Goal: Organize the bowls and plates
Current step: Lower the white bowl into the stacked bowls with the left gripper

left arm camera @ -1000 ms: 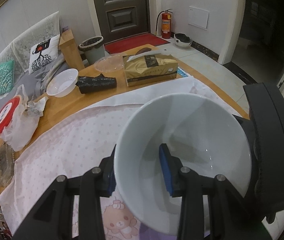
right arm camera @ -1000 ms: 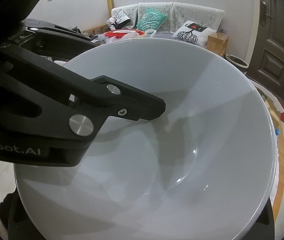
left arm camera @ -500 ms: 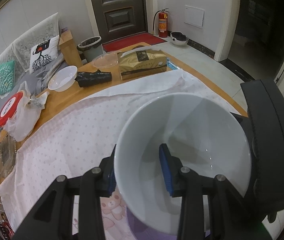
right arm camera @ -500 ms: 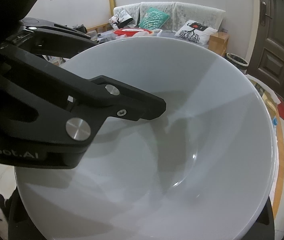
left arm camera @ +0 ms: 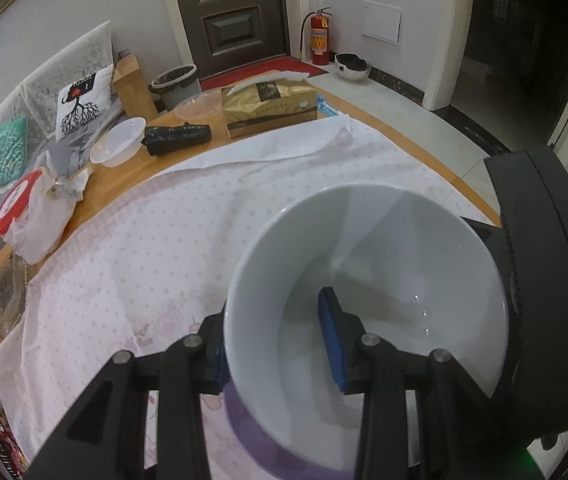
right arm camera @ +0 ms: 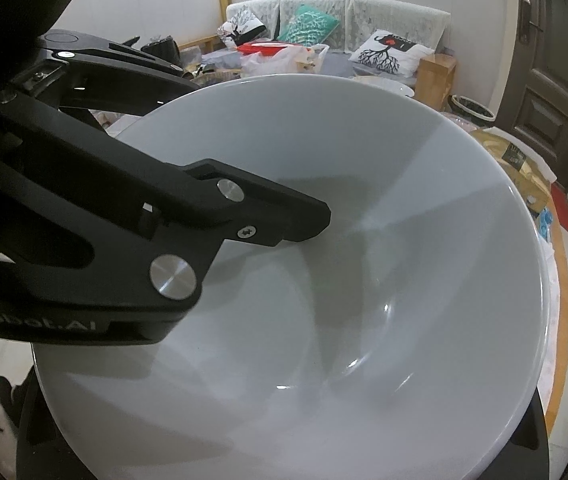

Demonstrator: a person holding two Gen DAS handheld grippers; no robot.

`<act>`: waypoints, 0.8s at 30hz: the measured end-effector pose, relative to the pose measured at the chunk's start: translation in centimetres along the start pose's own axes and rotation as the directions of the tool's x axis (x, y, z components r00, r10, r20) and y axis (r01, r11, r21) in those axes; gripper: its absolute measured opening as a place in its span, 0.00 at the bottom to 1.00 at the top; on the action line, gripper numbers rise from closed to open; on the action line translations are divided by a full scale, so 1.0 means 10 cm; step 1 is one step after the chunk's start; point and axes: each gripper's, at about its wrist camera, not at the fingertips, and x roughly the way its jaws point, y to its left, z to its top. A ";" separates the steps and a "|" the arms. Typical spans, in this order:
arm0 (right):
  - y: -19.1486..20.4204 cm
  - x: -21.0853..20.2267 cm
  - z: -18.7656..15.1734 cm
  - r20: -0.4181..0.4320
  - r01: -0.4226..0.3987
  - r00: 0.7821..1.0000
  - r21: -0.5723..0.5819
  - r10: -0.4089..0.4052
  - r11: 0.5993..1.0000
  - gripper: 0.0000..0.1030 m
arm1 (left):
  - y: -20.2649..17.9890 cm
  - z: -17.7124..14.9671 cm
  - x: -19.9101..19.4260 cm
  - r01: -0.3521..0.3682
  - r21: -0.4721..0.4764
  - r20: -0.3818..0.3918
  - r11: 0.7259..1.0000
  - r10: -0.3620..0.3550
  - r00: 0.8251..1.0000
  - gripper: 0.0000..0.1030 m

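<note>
Gripping a glossy round bowl (left arm camera: 384,264), seemingly ceramic.

White bowl (left arm camera: 388,248), glossy and unpatterned — black gripper fingers (left arm camera: 188,392) with blue pads (left arm camera: 330,336). The tablecloth (left arm camera: 156,240) is white with pale pink dots; a purple patch, perhaps print, shows beneath the bowl. At the wooden table's (left arm camera: 124,178) far edge: gold tissue box (left arm camera: 270,106), small white bowl (left arm camera: 118,142), black bundle (left arm camera: 178,136) — red-lidded bag (left arm camera: 24,208).
</note>
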 end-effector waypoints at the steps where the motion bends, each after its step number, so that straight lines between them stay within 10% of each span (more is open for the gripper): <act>1: 0.01 -0.01 -0.02 -0.001 -0.001 1.000 0.001 0.001 1.000 0.98 | -0.01 -0.02 0.00 0.001 -0.001 -0.002 1.000 -0.001 1.000 0.32; 24: 0.13 0.11 -0.31 -0.089 -0.020 0.996 0.018 0.022 1.000 0.98 | -0.10 -0.29 0.25 0.053 -0.018 -0.072 0.998 -0.054 0.996 0.32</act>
